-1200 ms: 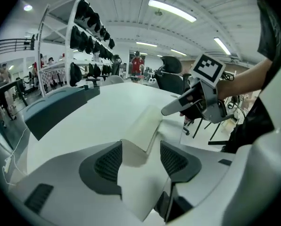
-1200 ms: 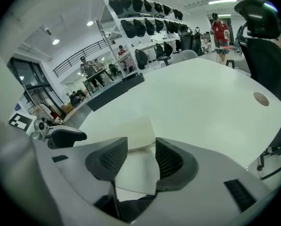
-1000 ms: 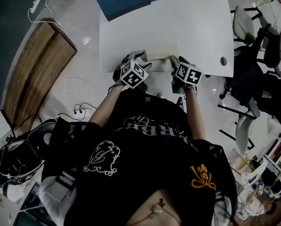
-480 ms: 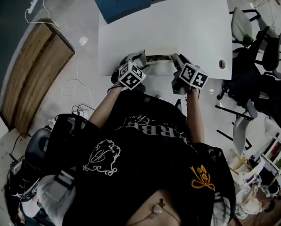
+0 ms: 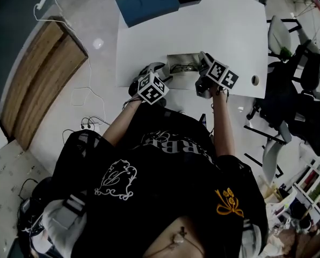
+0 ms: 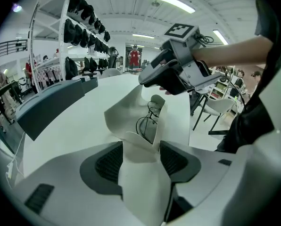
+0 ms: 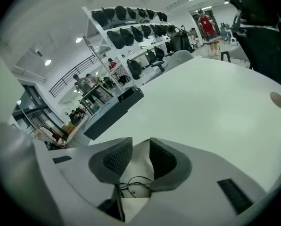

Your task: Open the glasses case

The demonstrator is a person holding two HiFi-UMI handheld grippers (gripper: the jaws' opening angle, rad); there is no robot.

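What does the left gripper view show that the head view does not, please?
Only the left gripper view: the left gripper clamped on the glasses case at its near end, and shelves of dark items. Only the head view: the person's black shirt, a wooden board, office chairs. Both: the open case, the glasses inside, the white table, and the right gripper, its jaws closing on the case.

Pretty bright in here: long ceiling strip lights wash the white tabletop nearly flat, and there's a glare spot on the glossy floor. Both gripper views bulge fisheye-style with black corners. The left gripper, right at the lens, looks soft.
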